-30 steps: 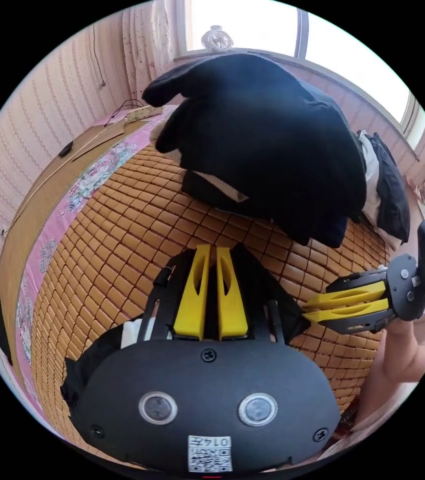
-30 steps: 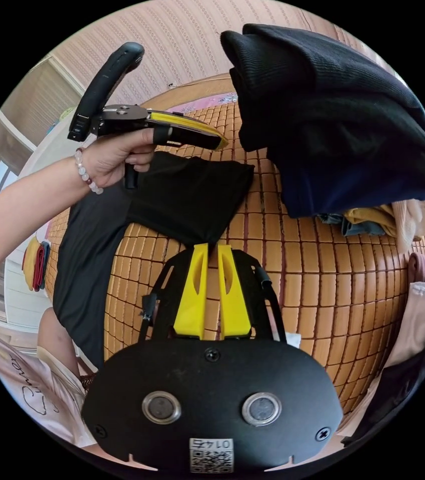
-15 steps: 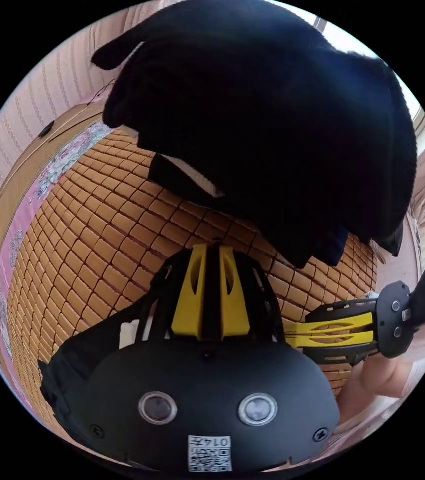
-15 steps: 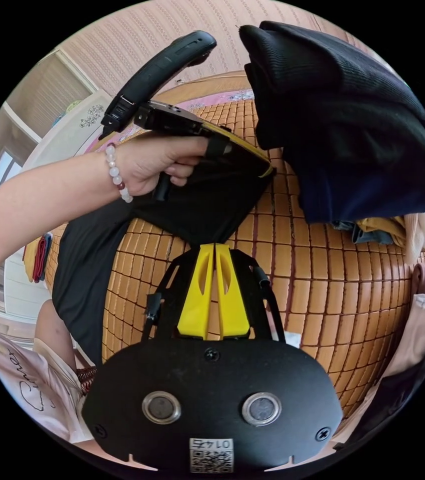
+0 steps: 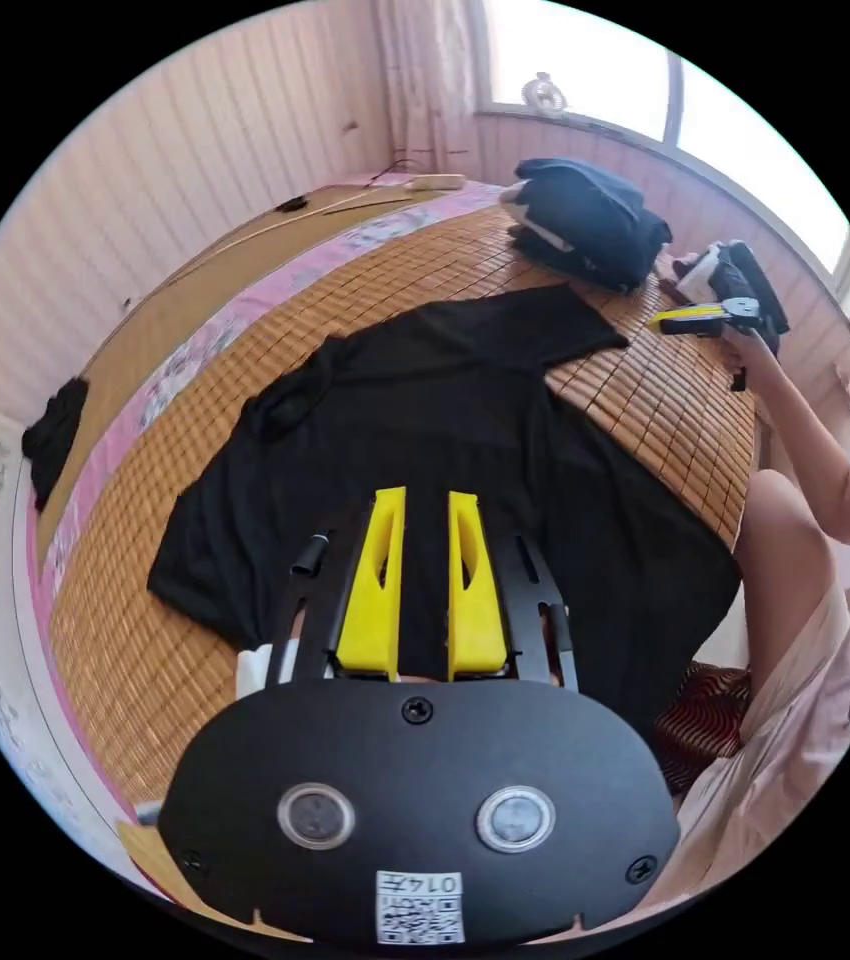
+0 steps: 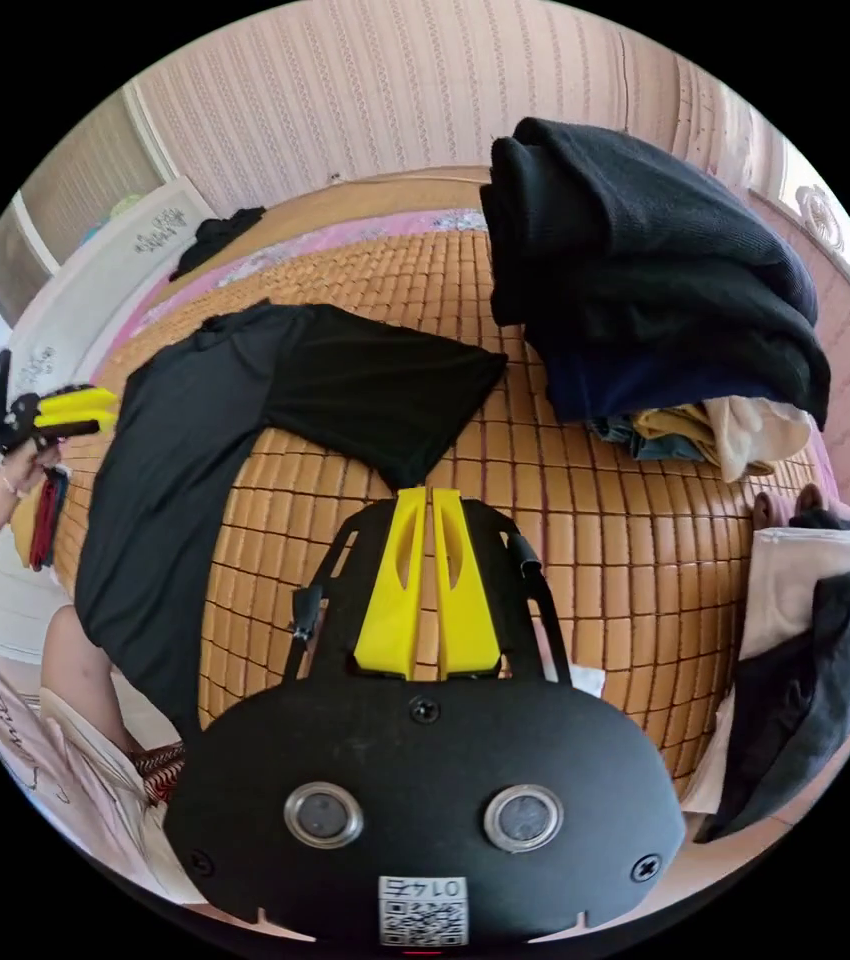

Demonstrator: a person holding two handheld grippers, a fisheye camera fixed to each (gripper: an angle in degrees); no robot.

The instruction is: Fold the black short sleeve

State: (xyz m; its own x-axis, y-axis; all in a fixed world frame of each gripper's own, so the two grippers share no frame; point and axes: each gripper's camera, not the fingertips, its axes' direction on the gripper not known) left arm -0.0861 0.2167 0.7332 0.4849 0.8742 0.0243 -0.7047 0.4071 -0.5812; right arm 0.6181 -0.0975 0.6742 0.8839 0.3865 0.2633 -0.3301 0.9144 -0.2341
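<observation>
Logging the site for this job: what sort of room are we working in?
Likely a bedroom: a bed topped with a bamboo mat, a window above it, and piles of clothes beside the spread black shirt.

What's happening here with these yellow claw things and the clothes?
A person is folding laundry with a handheld gripper in each hand. A black short-sleeved shirt lies spread flat on a bamboo mat. The left gripper hovers above it, open; the right gripper, shut, holds nothing. Folded clothes are piled nearby.
</observation>
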